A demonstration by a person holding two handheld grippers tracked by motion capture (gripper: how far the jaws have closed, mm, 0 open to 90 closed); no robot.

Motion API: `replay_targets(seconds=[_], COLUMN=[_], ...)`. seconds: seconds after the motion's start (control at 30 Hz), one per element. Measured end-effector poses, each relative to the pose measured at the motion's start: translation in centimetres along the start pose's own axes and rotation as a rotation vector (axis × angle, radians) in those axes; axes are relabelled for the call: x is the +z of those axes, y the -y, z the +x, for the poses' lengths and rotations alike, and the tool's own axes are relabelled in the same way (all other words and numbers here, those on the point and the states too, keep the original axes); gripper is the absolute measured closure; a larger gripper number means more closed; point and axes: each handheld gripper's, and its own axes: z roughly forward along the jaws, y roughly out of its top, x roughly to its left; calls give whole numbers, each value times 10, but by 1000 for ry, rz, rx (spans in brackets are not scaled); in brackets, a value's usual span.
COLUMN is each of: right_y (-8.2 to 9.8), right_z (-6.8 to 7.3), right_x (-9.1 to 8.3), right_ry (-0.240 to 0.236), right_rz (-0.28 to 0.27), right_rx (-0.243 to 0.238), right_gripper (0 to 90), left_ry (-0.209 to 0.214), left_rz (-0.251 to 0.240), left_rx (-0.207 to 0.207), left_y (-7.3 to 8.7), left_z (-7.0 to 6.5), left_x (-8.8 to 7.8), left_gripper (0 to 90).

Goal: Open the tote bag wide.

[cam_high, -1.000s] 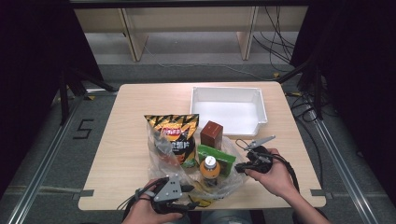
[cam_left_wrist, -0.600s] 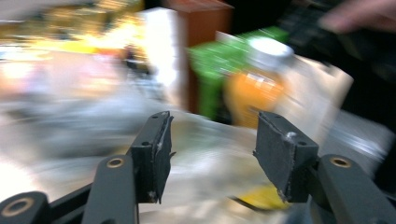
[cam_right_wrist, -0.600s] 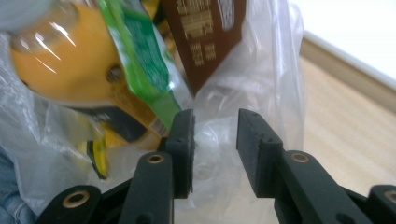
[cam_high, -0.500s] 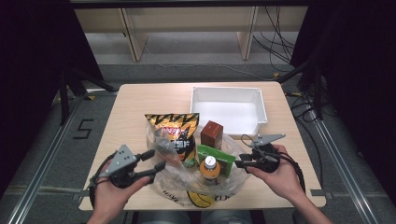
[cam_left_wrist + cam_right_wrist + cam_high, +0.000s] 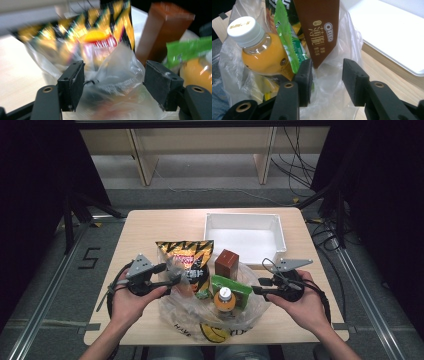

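With the bag [image 5: 220,312] of snacks slumped on the counter [image 5: 150,230] between my hands, my left tool [image 5: 170,275] and right tool [image 5: 256,290] had both just been opening — jaws apart, film loose between them — so I needed each rim pinched squarely before lifting.

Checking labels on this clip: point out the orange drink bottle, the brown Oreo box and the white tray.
orange drink bottle [image 5: 262,58], right gripper view, orange body.
brown Oreo box [image 5: 317,27], right gripper view, printed face.
white tray [image 5: 245,220], high view, far rim.
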Motion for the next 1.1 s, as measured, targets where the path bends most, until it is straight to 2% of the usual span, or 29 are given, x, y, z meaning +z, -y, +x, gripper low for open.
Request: replay_targets(seconds=[0.07, 0.1, 0.13, 0.2, 0.27, 0.3, 0.33, 0.37, 0.4, 0.43, 0.47, 0.5, 0.53, 0.57, 0.63, 0.67, 0.77, 0.8, 0.83, 0.87, 0.9, 0.93, 0.97, 1.0, 1.07, 1.1], right_y=[1, 1, 2, 2, 2, 3, 2, 1, 0, 0, -1, -2, -3, -5, -8, -9, -15, -16, -18, -19, -20, -21, -22, -22, -22, -21], right_z=[2, 0, 0, -2, -2, -2, -2, 0, 1, 2, 0, 0, 0, 0, -1, -1, -6, -9, -10, -13, -13, -16, -17, -18, -22, -25], right_x=[1, 2, 5, 3, 3, 6, 5, 1, 1, 0, 1, -1, -2, -2, -4, -4, -3, -2, -1, 2, 3, 6, 9, 13, 18, 21], right_ry=[-4, -1, 5, -4, -2, 2, 2, -10, -5, -4, -5, 3, 5, 1, 7, 10, 24, 30, 27, 37, 32, 24, 30, 28, 23, 28], right_rz=[4, -9, -42, -7, -7, -38, -32, 6, -2, -6, -23, -23, -17, -37, -42, -55, -84, -81, -74, -98, -81, -71, -70, -69, -40, -41], right_rx=[24, -5, 3, -5, -11, -7, -7, 14, 12, 16, -14, -7, -5, -8, -7, 2, -1, 0, 9, -2, 22, 14, 7, 20, -6, -14], right_gripper=[606, 606, 606, 606, 607, 607, 607, 608, 608, 608, 608, 608, 608, 607, 606, 605, 596, 595, 595, 597, 600, 609, 622, 649, 685, 708], left_ry=[12, 27, 32, 38, 52, 47, 44, 44, 42, 45, 63, 62, 69, 69, 80, 85, 96, 99, 98, 98, 107, 103, 101, 99, 101, 103], left_rz=[18, 21, 25, 35, 53, 66, 76, 85, 105, 96, 105, 119, 109, 128, 129, 134, 147, 150, 153, 150, 155, 170, 161, 161, 180, 183], left_rx=[17, 16, 20, 42, 70, 83, 99, 103, 113, 94, 93, 93, 63, 79, 48, 47, 33, 16, 21, 26, 31, 40, 20, 5, 36, 29], left_y=[2, 3, 3, 4, 5, 5, 6, 6, 7, 8, 9, 10, 13, 14, 17, 19, 24, 26, 28, 30, 32, 33, 36, 38, 40, 42], left_z=[0, 0, -1, -4, -5, -6, -7, -7, -6, -7, -6, -4, -5, -3, -3, -2, -3, -3, -3, -3, -2, -1, -1, -2, 1, 2], left_x=[6, 8, 8, 9, 10, 10, 11, 11, 11, 12, 12, 12, 13, 13, 14, 14, 13, 13, 12, 12, 11, 10, 10, 10, 9, 8], left_gripper=[333, 336, 339, 363, 449, 497, 548, 581, 624, 662, 695, 735, 775, 808, 862, 881, 894, 894, 895, 894, 894, 895, 895, 895, 895, 896])
